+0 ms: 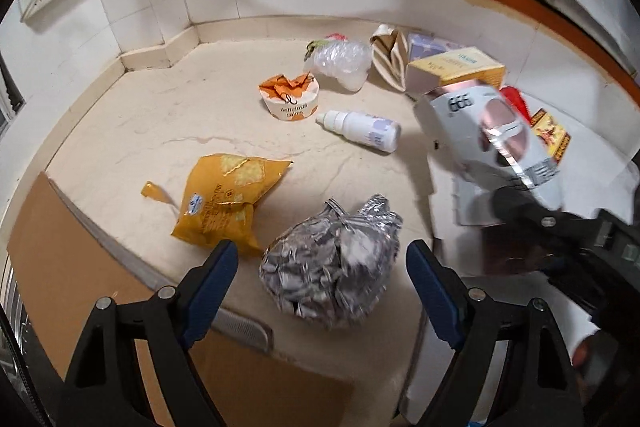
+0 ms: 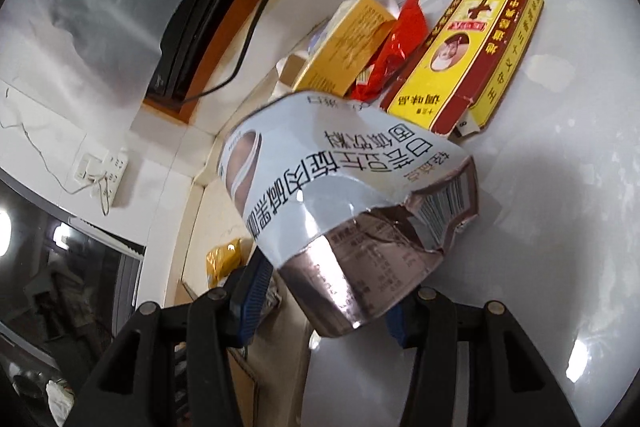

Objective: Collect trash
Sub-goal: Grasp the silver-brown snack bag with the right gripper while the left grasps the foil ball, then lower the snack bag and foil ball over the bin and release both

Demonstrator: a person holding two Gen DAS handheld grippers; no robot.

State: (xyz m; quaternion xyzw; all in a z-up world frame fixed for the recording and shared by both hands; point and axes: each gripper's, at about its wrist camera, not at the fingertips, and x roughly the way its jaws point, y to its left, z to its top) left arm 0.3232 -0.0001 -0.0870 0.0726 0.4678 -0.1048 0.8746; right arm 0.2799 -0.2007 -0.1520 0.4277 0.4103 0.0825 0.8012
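While the crumpled foil bag lies on the pale countertop, the left gripper hangs over it with jaws spread wide, one blue pad on each side of the bag, neither pressing it yet. Just left of the foil bag sits a yellow snack bag; beyond it a small white bottle lies on its side, and further back a paper cake cup. Right of the foil bag, the right gripper shows blurred, carrying a white-and-rose pouch.

Right wrist view: right gripper is clamped on that white-and-rose pouch, lifted clear of the surface. Beyond the pouch lie a yellow-and-red carton, a red wrapper and a yellow box, untouched.

Step, as I judge it: pouch picked, foil bag being lined up for pickup. Next move likely needs the left jaws lowered and closed around the foil bag's bulk; it's crinkly and soft, so squeeze well in, not on an edge. No bin visible.
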